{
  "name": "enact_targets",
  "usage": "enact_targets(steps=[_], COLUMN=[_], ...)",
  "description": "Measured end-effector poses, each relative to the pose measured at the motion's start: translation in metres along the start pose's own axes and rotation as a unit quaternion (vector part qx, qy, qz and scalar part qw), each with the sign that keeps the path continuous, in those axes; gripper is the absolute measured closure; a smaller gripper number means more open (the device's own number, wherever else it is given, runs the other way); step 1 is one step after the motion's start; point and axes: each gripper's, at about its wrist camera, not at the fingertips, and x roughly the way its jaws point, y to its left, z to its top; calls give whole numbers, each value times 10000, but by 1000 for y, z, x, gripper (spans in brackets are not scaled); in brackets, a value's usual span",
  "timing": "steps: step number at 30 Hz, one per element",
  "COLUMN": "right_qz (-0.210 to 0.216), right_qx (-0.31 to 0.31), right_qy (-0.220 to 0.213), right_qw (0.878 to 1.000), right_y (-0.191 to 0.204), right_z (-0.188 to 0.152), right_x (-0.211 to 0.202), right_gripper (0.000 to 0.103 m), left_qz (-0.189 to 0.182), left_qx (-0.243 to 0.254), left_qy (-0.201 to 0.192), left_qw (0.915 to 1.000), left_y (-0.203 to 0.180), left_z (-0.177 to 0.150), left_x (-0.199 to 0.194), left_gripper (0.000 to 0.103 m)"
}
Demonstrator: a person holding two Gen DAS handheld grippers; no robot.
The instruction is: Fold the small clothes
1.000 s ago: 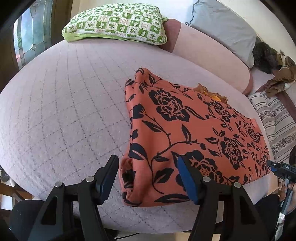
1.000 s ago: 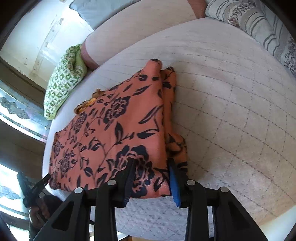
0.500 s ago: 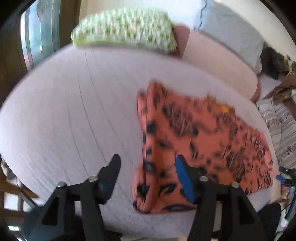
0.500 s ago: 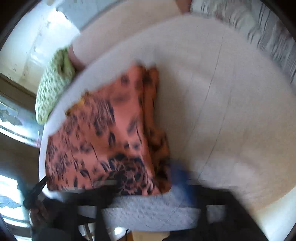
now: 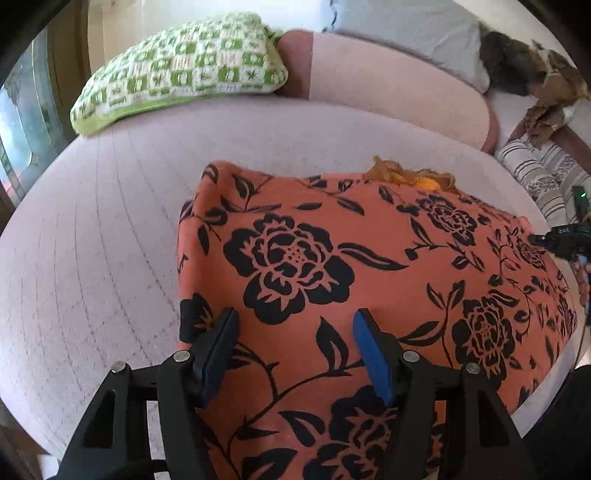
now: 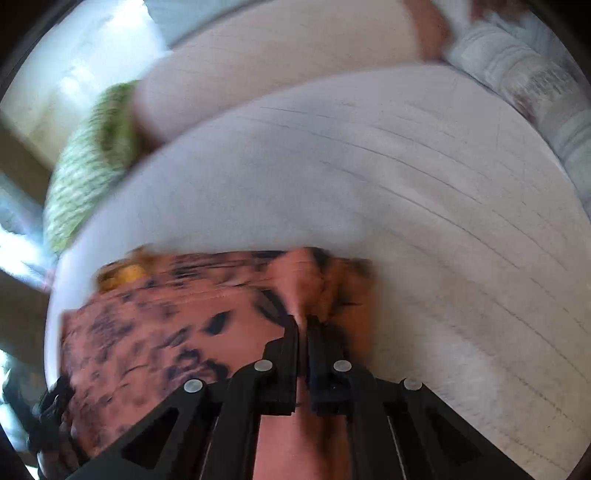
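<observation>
Bed [image 5: 92, 258] with a pale quilted cover fills most of both views. Long pink bolster [image 5: 399, 92] runs along its far edge; a grey pillow [image 5: 406, 33] lies behind it, a green-and-white checked cushion [image 5: 184, 70] at the far left, a striped cushion [image 5: 543, 177] at the right edge.

Garment [image 5: 369, 266] — orange fabric printed with black roses and leaves — lies spread on the near half of the bed, folded over along its left edge. A scrap of yellow-orange cloth [image 5: 417, 177] shows at its far edge.

Left gripper [image 5: 295, 350] hangs over the near left part of the garment, jaws apart. Blue pads [image 5: 373, 362] stand clear on either side of the cloth below; no pinch visible.

Right gripper [image 6: 303, 328] — view motion-blurred. Its jaws have just been closing and now stand together, a fold of the orange cloth caught between the tips at the garment's right corner. In the left wrist view, the right gripper's black body shows at the far right edge, beside the garment's right side.
</observation>
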Motion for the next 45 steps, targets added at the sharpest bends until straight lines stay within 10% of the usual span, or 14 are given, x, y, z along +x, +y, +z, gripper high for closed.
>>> enact_targets(steps=[6, 8, 15, 19, 28, 30, 33, 42, 45], right_qz=[152, 38, 1336, 308, 1100, 1438, 810, 1063, 1004], right_qx=[206, 143, -130, 501, -111, -302, 282, 333, 570], right_qy=[-226, -285, -425, 265, -767, -636, 148, -348, -188], right_qw=[9994, 9995, 9900, 9979, 9909, 9871, 9962, 9932, 9931], right_y=[-1, 2, 34, -8, 38, 50, 22, 24, 2], right_z=[-20, -30, -101, -132, -134, -132, -132, -134, -138], right_x=[-19, -35, -102, -54, -115, -100, -42, -71, -63], right_gripper=[78, 43, 29, 34, 28, 25, 26, 27, 27], left_qz=[-143, -191, 179, 116, -461, -319, 102, -413, -118], left_qx=[-229, -204, -20, 1, -1185, -991, -1465, -1405, -1497], left_qy=[-21, -261, 50, -264, -255, -122, 793, -174, 631], left_qw=[9996, 9993, 9998, 9996, 9916, 9945, 9860, 9891, 9866], left_y=[-1, 1, 7, 4, 54, 50, 65, 60, 70], left_z=[11, 10, -8, -4, -39, -43, -57, -35, -43], left_x=[-12, -27, -3, -27, -71, -64, -34, -89, -48], left_gripper=[38, 37, 29, 29, 29, 29, 38, 39, 82])
